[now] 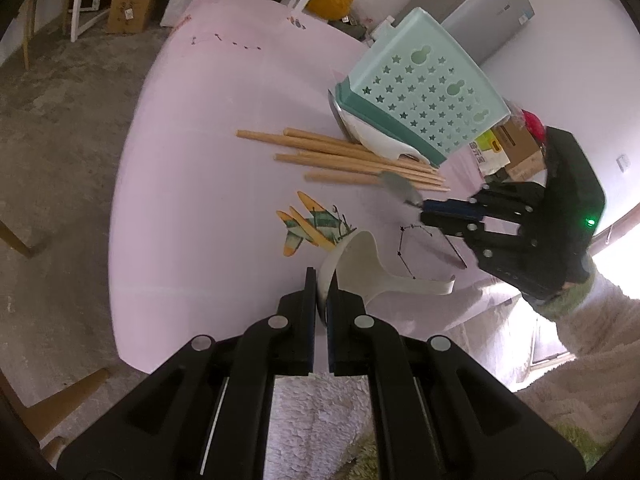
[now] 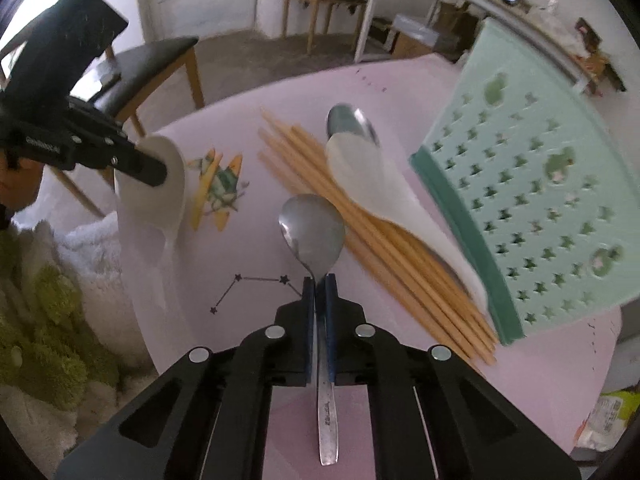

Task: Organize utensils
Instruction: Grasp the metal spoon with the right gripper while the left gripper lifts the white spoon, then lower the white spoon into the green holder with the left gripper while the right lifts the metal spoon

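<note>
Utensils split between both tongs — left tongs [image 1: 321, 280] pinch a white ladle-spoon [image 1: 360, 264], right tongs [image 2: 319, 280] pinch a steel spoon [image 2: 312, 232]; beside that spoon, chopsticks [image 2: 360, 232] lie on the pink counter [image 2: 248, 312] against the tipped mint basket [image 2: 540, 200]

Left wrist view: close above the pink table [image 1: 180, 184], looking along its fingers toward the far wall, right gripper [image 1: 448, 210] at right. Right wrist view: equally near, facing roughly crosswise, left gripper [image 2: 160, 170] at left. Shared: chopsticks [image 1: 340, 158] [image 2: 360, 240], mint basket [image 1: 420, 92] [image 2: 540, 208].
</note>
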`<state>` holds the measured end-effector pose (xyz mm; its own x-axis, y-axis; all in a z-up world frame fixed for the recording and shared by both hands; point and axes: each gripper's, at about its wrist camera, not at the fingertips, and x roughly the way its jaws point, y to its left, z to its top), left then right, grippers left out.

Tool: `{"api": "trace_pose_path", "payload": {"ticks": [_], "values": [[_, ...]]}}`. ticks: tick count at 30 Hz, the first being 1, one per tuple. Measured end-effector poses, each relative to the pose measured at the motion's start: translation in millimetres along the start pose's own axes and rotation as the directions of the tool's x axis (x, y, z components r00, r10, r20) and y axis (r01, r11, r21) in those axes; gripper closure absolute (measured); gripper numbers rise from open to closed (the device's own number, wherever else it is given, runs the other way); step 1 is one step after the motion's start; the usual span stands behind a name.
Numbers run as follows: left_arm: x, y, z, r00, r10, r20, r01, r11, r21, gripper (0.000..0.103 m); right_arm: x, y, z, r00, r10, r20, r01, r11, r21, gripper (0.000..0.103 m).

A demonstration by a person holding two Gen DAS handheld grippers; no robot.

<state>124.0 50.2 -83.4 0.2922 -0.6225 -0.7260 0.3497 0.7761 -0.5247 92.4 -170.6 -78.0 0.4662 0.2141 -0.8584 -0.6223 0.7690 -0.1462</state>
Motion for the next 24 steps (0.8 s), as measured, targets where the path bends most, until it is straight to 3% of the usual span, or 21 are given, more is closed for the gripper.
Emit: {"api": "trace_pose_path", "payload": {"ticks": [7, 11, 15, 19, 21, 24], "values": [[-20.9, -8.5, 5.3, 0.995, 0.042, 0.087, -0.042, 0.999, 0.001, 0.1, -42.5, -25.3, -9.5, 0.984, -0.096, 0.152, 0.072, 0.985, 0.157, 0.098], [-49.3, -21.5, 16.9, 0.973, 0.071, 0.217, -0.08, 0.996, 0.034, 0.1, -69.3, -47.1, -18.9, 0.953, -0.17, 0.251, 0.088, 0.947, 0.308, 0.098], [-84.0, -36.8, 39.6, 0.931, 0.078, 0.356, -0.113, 0.991, 0.077, 0.1, -97.6, -69.4, -32.3, 0.911, -0.237, 0.337, 0.066, 0.892, 0.448, 0.098], [-115.3, -59.4, 77.8, 0.865, 0.084, 0.496, -0.169, 0.977, 0.129, 0.1, -119.4, -83.7, -46.2, 0.863, -0.295, 0.41, 0.023, 0.834, 0.551, 0.098], [-123.0, -71.9, 96.2, 0.84, 0.079, 0.536, -0.189, 0.97, 0.152, 0.1, -122.0, -85.7, -48.0, 0.849, -0.311, 0.428, 0.01, 0.818, 0.575, 0.098], [-125.7, -99.3, 128.0, 0.801, 0.089, 0.592, -0.272, 0.935, 0.228, 0.1, -127.6, -91.8, -56.9, 0.831, -0.329, 0.449, -0.009, 0.799, 0.602, 0.098]]}}
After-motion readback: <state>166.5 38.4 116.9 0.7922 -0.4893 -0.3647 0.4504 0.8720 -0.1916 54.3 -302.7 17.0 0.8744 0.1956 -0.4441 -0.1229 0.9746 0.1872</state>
